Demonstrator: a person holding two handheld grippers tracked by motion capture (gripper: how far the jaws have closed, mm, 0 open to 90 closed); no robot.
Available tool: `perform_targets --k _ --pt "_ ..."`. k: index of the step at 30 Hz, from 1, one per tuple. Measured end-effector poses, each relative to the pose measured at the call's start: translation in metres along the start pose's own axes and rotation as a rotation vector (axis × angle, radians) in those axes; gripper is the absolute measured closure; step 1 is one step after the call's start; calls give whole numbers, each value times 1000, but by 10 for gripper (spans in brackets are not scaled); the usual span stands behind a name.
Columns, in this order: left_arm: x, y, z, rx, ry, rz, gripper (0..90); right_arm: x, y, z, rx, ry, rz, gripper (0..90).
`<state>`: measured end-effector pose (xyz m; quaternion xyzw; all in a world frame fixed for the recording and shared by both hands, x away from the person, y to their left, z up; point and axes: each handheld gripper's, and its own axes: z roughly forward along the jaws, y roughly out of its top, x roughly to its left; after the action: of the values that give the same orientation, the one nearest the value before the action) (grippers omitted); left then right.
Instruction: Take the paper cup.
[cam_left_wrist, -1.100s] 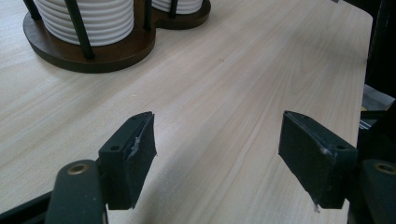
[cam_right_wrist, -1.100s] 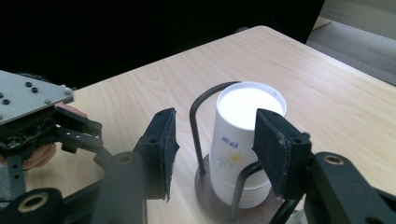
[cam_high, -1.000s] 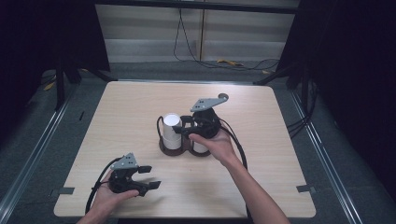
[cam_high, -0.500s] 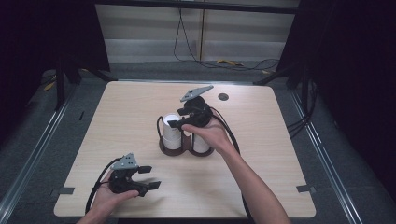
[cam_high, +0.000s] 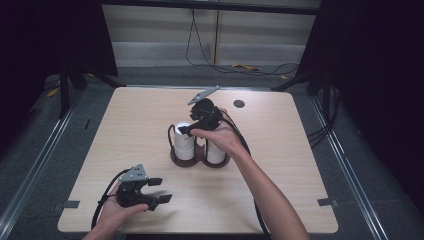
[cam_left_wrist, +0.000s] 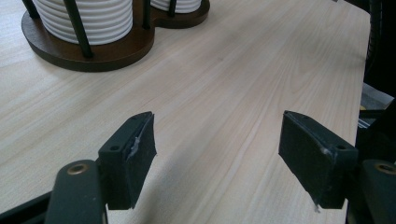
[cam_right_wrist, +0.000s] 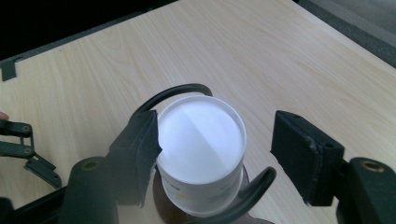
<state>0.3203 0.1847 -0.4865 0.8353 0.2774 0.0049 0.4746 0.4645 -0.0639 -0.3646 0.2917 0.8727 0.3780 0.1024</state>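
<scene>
A dark wooden cup holder (cam_high: 190, 161) stands mid-table with two stacks of white paper cups, the left stack (cam_high: 183, 142) and the right stack (cam_high: 216, 151). My right gripper (cam_high: 186, 129) hovers over the left stack. In the right gripper view its jaws have just been opening and straddle the top cup (cam_right_wrist: 201, 144); the left pad sits at the rim, the right pad stands clear. My left gripper (cam_high: 160, 191) rests near the front left of the table, open, with bare wood between its pads (cam_left_wrist: 130, 158).
The holder's black wire posts (cam_right_wrist: 177, 91) curve up around the cup. The holder base (cam_left_wrist: 88, 51) lies ahead of the left gripper. A small dark round hole (cam_high: 239, 104) marks the table's far side. Cables trail from both grippers.
The right gripper has shifted left, from above the right stack to above the left stack, and its jaws have spread. The left hand has not moved.
</scene>
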Motion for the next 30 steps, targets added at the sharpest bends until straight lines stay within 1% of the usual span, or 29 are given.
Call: perform_targets --k 6,8,9,12,13,15,17,19,21,22,23,27,28,30 --pt "0 0 0 2 -3 2 271 -5 3 3 17 27 6 295" --pt "0 0 0 2 -3 1 271 -5 4 5 37 39 -3 287" --pt "0 0 0 2 -3 1 271 -5 5 6 46 43 2 282" --pt "0 0 0 3 -4 1 271 -6 5 7 50 45 2 276" --pt "0 0 0 4 -3 1 271 -6 6 7 56 41 4 264" --pt "0 0 0 4 -2 1 271 -8 7 6 55 57 18 257" --pt "0 0 1 4 1 -2 271 -7 8 7 78 62 9 253" --pt "1 0 1 5 2 0 270 -6 8 9 92 75 11 251" --pt "0 0 1 3 -2 -2 270 -4 8 14 118 82 3 247" --pt "0 0 0 4 -1 0 270 -4 8 14 118 82 3 247" --pt "0 0 0 6 0 1 270 -3 8 17 131 82 0 247" --pt "1 0 0 2 -2 -4 270 -1 8 24 186 88 -14 283" --pt "1 0 0 2 -2 -3 270 -1 9 25 194 92 -22 290" --pt "1 0 0 2 -3 -4 270 0 9 26 205 86 -30 290"
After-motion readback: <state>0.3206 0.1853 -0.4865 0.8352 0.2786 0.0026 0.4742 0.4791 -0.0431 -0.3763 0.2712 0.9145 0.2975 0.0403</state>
